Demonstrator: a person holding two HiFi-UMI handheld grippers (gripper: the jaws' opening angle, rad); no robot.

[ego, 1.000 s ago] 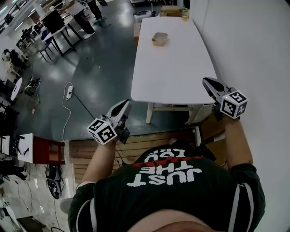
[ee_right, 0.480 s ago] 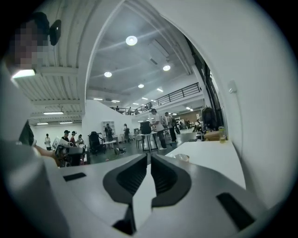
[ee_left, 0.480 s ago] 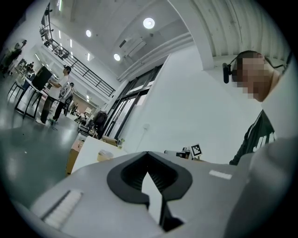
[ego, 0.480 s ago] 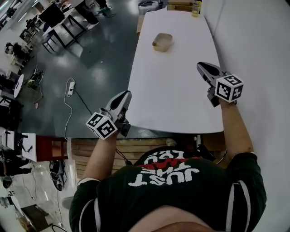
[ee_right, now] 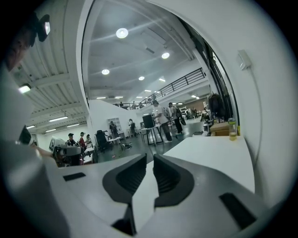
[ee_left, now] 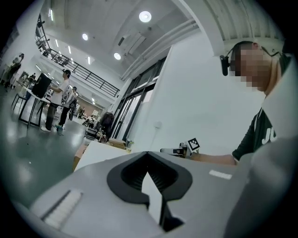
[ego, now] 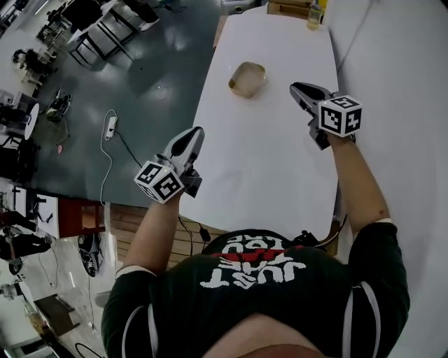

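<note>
My left gripper (ego: 195, 132) hangs at the left edge of a long white table (ego: 266, 161), jaws shut with nothing in them; the left gripper view (ee_left: 148, 152) shows the tips touching. My right gripper (ego: 295, 88) floats above the table near the wall, right of a shallow tan bowl (ego: 247, 78). Its jaws stand slightly apart and hold nothing (ee_right: 150, 155), with white tabletop (ee_right: 209, 153) showing through the slit. Neither gripper touches the bowl.
A small bottle (ego: 313, 15) and cardboard boxes stand at the table's far end. A white wall (ego: 399, 84) runs along the right. Left of the table is dark floor with a power strip (ego: 110, 127), desks and people farther off.
The person has stepped forward along the table. The bowl now lies closer, and the right gripper has moved up beside it, its jaws a little wider apart. The left gripper stays shut.
</note>
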